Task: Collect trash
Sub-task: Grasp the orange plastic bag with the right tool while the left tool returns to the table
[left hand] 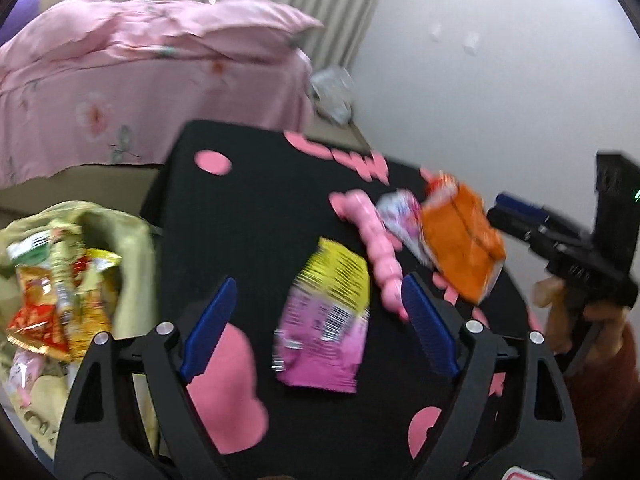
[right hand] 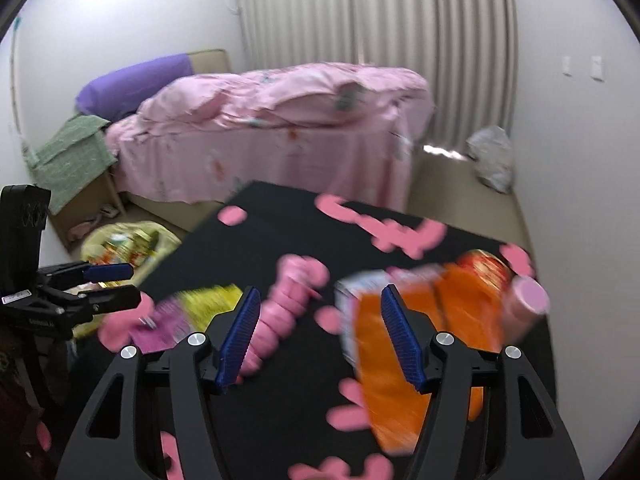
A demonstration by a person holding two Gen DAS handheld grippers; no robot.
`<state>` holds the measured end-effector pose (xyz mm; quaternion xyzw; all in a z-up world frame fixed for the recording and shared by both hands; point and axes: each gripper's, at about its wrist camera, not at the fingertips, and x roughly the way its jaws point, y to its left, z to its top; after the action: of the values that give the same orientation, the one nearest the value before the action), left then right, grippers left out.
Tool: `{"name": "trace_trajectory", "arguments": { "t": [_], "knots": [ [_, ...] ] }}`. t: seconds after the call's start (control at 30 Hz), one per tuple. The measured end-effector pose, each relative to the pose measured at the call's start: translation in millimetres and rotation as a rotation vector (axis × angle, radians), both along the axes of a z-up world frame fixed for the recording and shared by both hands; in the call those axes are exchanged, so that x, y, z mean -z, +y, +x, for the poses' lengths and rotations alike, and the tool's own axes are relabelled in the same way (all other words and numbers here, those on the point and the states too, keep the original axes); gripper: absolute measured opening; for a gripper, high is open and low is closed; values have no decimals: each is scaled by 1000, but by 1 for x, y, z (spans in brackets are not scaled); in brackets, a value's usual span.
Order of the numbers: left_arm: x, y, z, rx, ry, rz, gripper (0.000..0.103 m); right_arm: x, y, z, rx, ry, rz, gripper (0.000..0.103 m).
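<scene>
Facing a pink bed (right hand: 280,128), both sets of jaws gape empty over the black table (left hand: 248,216) (pink-blotched).

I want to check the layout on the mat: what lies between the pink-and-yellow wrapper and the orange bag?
A bumpy pink toy lies between the pink-and-yellow wrapper and the orange bag, on the black mat. The left wrist view shows this best.

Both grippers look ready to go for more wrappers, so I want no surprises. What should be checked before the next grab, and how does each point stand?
1. Left gripper open and holding nothing: ok.
2. Right gripper open and holding nothing: ok.
3. Pink-and-yellow wrapper lies flat on the black mat, ahead of the left gripper: ok.
4. Orange packet ahead of the right gripper: ok.
5. Green bag mouth open beside the mat: ok.
6. Exact alignment on either wrapper: cannot tell, pictures blurred.
</scene>
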<state>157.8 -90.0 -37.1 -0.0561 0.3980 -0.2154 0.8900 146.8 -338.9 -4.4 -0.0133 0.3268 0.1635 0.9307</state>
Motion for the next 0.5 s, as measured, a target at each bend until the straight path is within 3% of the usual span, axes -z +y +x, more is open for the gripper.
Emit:
{"name": "trace_trajectory", "arguments": {
  "t": [0.13,0.43,0.5],
  "knots": [
    [3,-22,4,12,-8,48,80,14,-22,-10,54,1,-26,59],
    [11,-23,15,-27,6,43,80,30,-54,-3,107,-16,-81,59],
    [14,-22,15,-30,15,42,80,32,-69,3,139,-28,-55,59]
  ]
}}
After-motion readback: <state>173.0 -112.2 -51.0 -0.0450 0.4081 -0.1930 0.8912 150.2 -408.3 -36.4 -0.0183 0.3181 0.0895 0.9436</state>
